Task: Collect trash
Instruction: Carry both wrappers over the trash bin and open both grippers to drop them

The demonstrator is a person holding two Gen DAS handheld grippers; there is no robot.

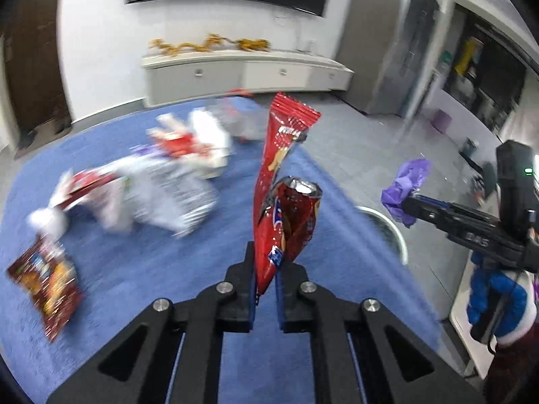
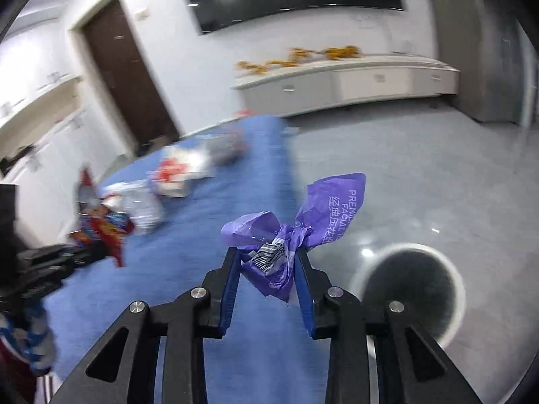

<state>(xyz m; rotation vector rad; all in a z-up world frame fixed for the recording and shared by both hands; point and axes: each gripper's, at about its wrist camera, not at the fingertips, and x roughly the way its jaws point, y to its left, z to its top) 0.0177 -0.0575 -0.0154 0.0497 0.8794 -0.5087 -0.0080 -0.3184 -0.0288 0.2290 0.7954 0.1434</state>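
Left gripper (image 1: 266, 269) is clenched on a red snack bag (image 1: 283, 181), lifted above the blue carpet (image 1: 134, 269). Right gripper (image 2: 267, 262) grasps a crumpled purple wrapper (image 2: 286, 245), near a round bin (image 2: 414, 289) on grey floor. Other wrappers (image 1: 161, 188) lie blurred on carpet w/ one brown packet (image 1: 47, 282)
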